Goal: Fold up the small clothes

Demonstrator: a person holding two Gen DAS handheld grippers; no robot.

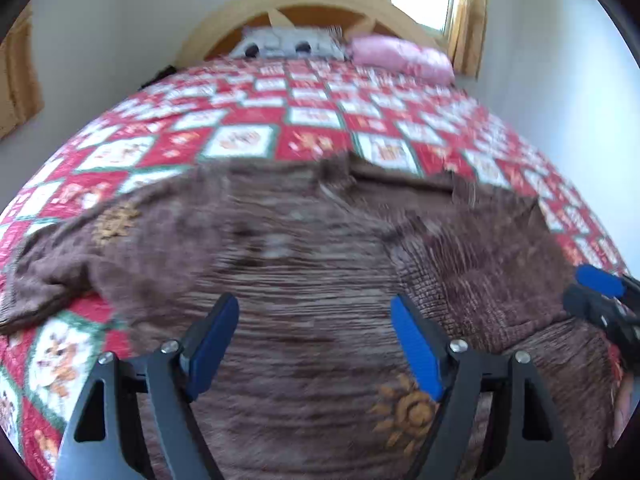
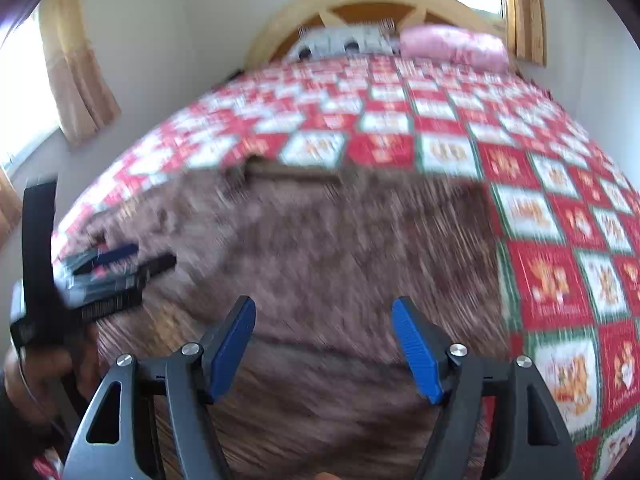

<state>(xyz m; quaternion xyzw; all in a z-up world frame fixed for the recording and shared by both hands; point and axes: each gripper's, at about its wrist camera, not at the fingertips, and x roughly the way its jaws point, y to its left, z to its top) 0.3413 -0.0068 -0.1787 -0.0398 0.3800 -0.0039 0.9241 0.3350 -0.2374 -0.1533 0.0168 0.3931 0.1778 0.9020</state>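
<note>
Brown garment [image 1: 304,248]: one, spread on quilt [image 1: 304,120]; two tongs, left [image 1: 314,344] and right [image 2: 324,348], both wide open, empty

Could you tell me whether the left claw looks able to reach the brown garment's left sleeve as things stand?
Probably yes: the left claw is open above the garment, and nothing covers the sleeve to its left.

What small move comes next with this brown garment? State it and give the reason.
Probably lower both grippers to pinch the near edge. The left gripper and right gripper are open above the brown garment, gripping nothing, and it lies spread, unfolded, on the patchwork quilt.
</note>
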